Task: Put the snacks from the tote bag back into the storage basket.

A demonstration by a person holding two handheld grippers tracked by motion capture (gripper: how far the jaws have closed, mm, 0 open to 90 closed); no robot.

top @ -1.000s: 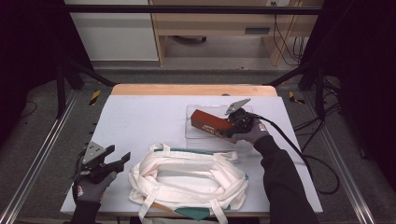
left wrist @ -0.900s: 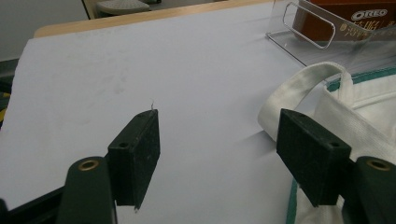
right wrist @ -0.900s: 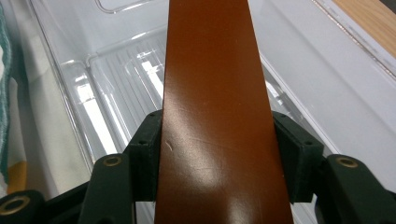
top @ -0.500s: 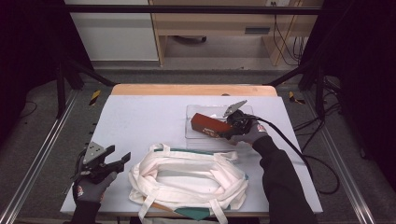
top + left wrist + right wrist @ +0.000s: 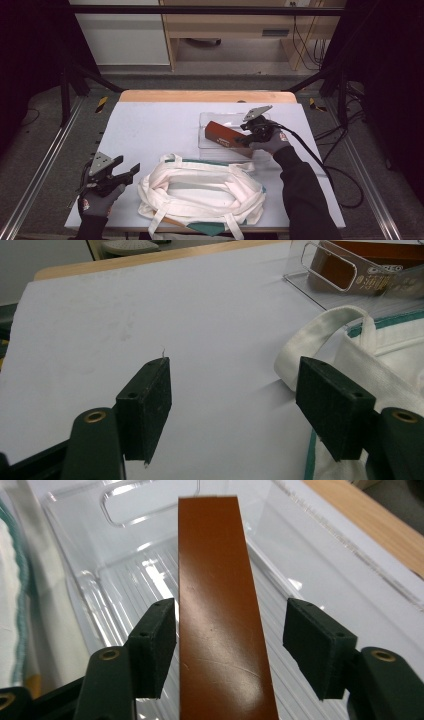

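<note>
Hovering at about 8 o'clock, the left gripper [image 5: 129, 170] has its jaws spread over bare table [image 5: 160, 125] beside the white bag [image 5: 200, 192]. Over at 2 o'clock the right gripper [image 5: 227, 637] has just been opening, with the brown box [image 5: 220, 605] between the loosened pads, lying in the clear tray [image 5: 310, 570].

We see the brown box [image 5: 222, 615] cut off by the bottom edge in the right gripper view. Its label [image 5: 382, 279] is too blurred to read, and the cloth bag [image 5: 202, 192] hides part of a green sheet [image 5: 210, 228].
</note>
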